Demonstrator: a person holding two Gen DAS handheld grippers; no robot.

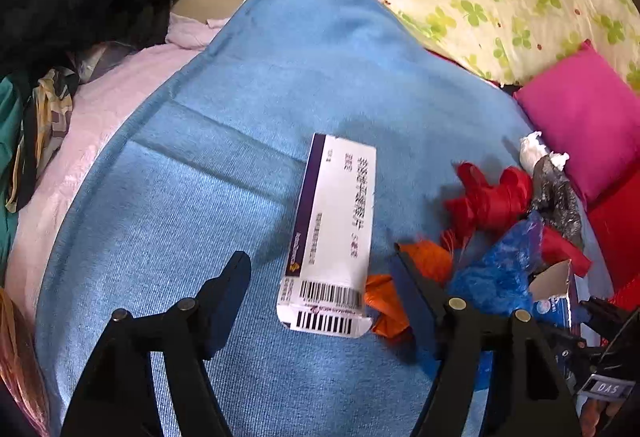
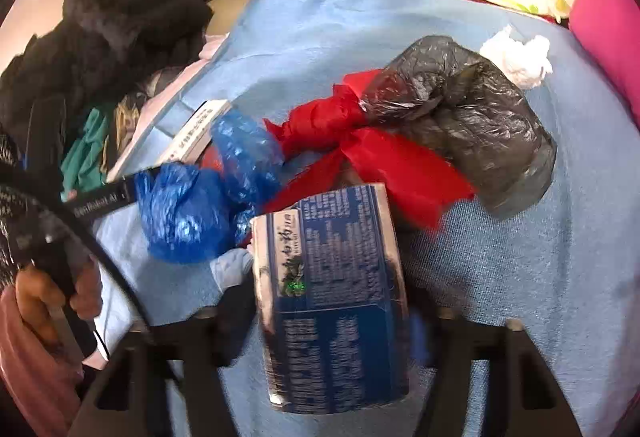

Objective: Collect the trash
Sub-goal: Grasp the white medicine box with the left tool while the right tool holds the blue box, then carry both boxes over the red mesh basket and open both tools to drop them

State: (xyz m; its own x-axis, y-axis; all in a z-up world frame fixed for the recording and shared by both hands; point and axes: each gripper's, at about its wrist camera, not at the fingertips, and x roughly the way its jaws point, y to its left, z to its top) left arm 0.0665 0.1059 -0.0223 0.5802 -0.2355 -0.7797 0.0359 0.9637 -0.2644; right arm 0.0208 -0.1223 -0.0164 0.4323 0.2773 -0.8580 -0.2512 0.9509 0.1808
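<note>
- Left wrist view: the left gripper (image 1: 320, 269) is hanging over a blue towel (image 1: 248, 125) with its jaws standing apart, pressing on nothing.
- A white box (image 1: 334, 233) with a purple edge and barcodes is lying flat on the towel, its near end reaching in between the two fingers without touching either as far as I can tell.
- To the right of that box a heap of trash is sitting together: an orange scrap (image 1: 400, 285) just beside the right finger, a red bag (image 1: 492, 197), a blue bag (image 1: 496, 269), a grey bag (image 1: 556, 193) and a white tissue (image 1: 534, 151) at the far end.
- A pink cushion (image 1: 580, 117) is lying further right, clear of the heap.
- Right wrist view: the right gripper (image 2: 320, 317) is straddling a blue box (image 2: 332, 301) standing between its fingers; the picture is blurred and the pads are hidden, so whether they are pressing on it I cannot tell.
- Beyond the blue box, the red, grey and blue bags are bunched up, touching one another.
- At the left edge a hand (image 2: 52, 297) is gripping the other tool's handle.
- Judged step: gathering loose items into one heap, with the blue box being added at its near side.
- Next, the left jaws probably need lowering around the white box and closing across its narrow width before carrying it right to the heap.
</note>
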